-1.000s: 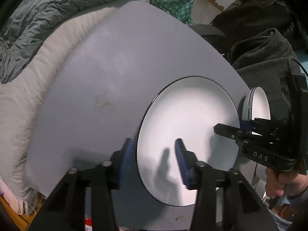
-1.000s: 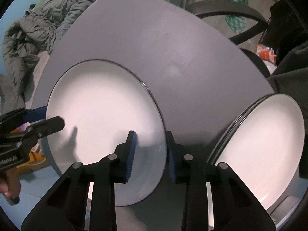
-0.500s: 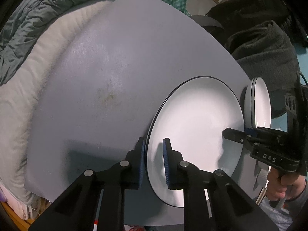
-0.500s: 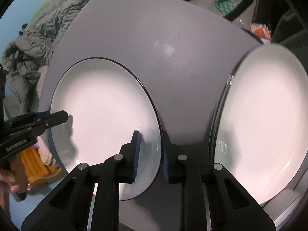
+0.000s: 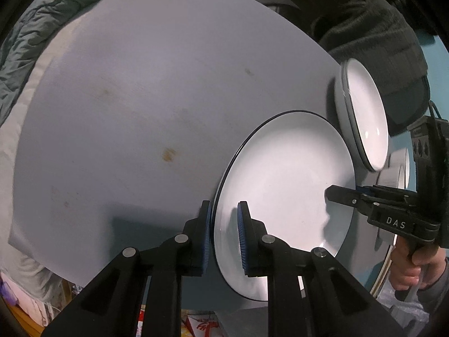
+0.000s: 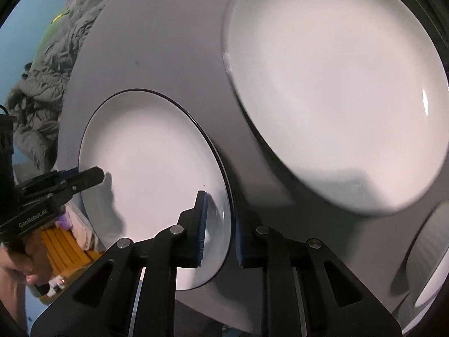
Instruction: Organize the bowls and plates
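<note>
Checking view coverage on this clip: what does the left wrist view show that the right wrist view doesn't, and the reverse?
Only the left wrist view: brown stains on the table, a dark garment behind the plate stack, and the right gripper from the side.

Only the right wrist view: yellow slats below the table edge, and the left gripper from the side.

Both: the grey table, the grey quilt, and the black-rimmed white plate clamped at opposite rims by both grippers, whose fingers have just closed on it.
</note>
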Demonstrator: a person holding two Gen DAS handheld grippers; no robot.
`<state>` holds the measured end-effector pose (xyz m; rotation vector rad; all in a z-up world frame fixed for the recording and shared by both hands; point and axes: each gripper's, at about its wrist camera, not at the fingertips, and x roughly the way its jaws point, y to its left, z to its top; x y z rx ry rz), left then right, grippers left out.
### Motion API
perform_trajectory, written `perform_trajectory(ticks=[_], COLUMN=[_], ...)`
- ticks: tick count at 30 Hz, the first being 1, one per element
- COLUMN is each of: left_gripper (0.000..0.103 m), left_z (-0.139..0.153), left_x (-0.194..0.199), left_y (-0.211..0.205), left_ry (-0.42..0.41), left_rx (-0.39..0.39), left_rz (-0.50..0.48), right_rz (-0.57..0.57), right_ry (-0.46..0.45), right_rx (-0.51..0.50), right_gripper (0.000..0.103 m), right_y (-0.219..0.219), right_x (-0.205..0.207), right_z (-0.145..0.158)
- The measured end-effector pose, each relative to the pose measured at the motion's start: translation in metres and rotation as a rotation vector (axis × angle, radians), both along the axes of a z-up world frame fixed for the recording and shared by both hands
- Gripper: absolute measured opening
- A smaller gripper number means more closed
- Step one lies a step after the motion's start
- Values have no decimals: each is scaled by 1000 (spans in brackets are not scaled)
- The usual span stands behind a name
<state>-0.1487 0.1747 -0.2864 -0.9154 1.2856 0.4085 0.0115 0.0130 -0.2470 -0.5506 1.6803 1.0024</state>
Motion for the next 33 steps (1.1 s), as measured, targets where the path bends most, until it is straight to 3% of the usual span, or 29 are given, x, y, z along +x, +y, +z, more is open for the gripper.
perform_trajectory(ticks=[20,28,33], left_gripper=[17,15,15], left_z=[-6,-9,-16], left_x=[54,59,57], left_y=[-83,-83,-86], left_ry=[-18,7,7], left_rx=[-73,-91,-123], left_rz=[-269,-333,-312], right_rz=[-238,-310,-316], right_ry=[-19,-13,-4], right_rx=[-22,20,20], right_gripper=[18,20,20], right_y=[-96,-121,-120], right_x=[26,40,30], right_z=[10,12,9])
